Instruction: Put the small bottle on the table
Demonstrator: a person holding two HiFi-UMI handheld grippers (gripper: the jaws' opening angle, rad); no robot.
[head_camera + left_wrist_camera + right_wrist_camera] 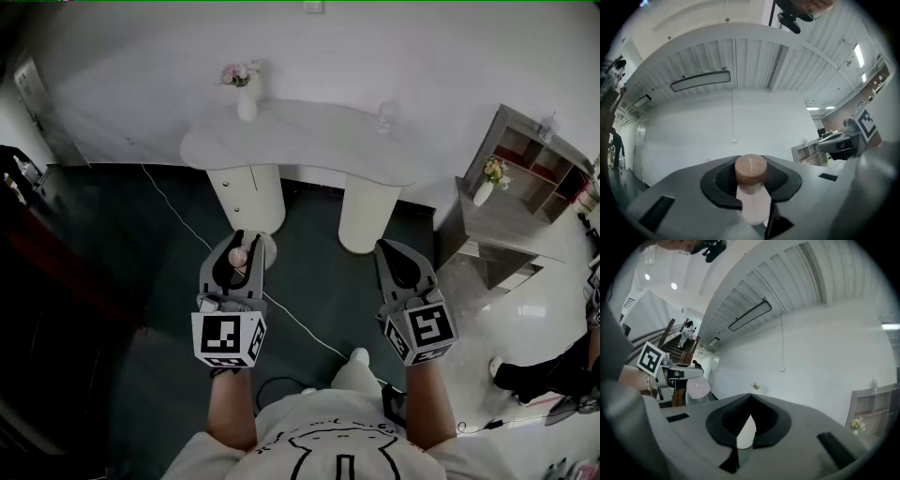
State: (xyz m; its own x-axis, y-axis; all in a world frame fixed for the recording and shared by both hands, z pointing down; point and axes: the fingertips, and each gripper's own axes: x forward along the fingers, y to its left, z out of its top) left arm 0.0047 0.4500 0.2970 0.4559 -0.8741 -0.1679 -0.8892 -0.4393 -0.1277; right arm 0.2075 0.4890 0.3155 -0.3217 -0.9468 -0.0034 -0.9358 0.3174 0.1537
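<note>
The small bottle [238,254] is pale with a round wooden stopper, and my left gripper [240,251] is shut on it, holding it above the dark floor in front of the white table [309,141]. In the left gripper view the bottle [752,192] stands upright between the dark pads of the left gripper [751,161], its stopper poking above them. My right gripper [386,249] hovers level with it to the right, shut, tips together and holding nothing. In the right gripper view, the right gripper [750,399] shows only a narrow hollow behind its touching tips.
A white vase of flowers [246,92] stands at the table's left end and a clear glass item [385,116] at its right end. A grey shelf unit [525,178] with another vase [487,184] stands to the right. A cable [187,225] crosses the floor. A person's foot [511,373] is at the right.
</note>
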